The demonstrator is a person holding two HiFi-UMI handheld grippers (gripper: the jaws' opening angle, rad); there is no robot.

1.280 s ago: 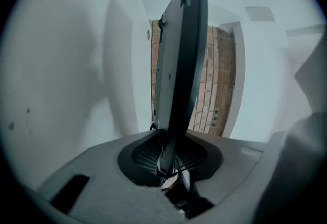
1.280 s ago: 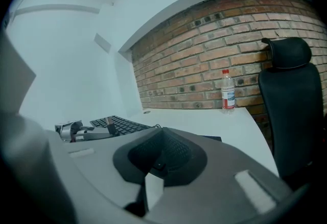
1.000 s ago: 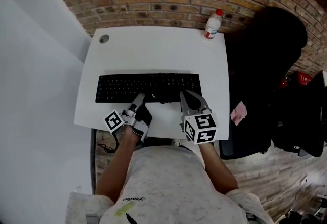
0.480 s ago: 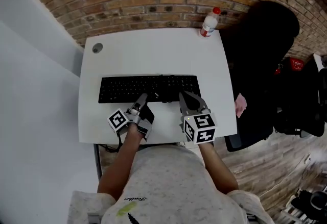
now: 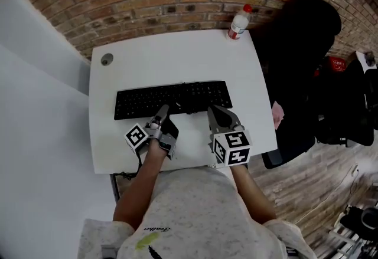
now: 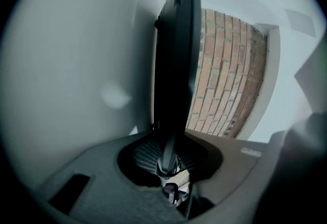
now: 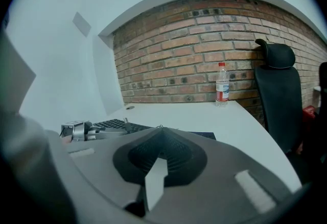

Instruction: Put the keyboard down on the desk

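A black keyboard lies along the middle of the white desk. My left gripper is turned on its side and shut on the keyboard's near edge. In the left gripper view the keyboard runs edge-on from between my jaws. My right gripper has its jaws together, tips at the keyboard's near edge further right. In the right gripper view the keyboard shows behind the tips, nothing between them. I cannot tell whether the keyboard rests flat.
A plastic water bottle with a red cap stands at the desk's far right corner by the brick wall. A round cable hole is at the far left. A black office chair stands right of the desk.
The head view has shifted a little. Both grippers keep their places at the keyboard's near edge, and the keyboard has not visibly moved on the desk.
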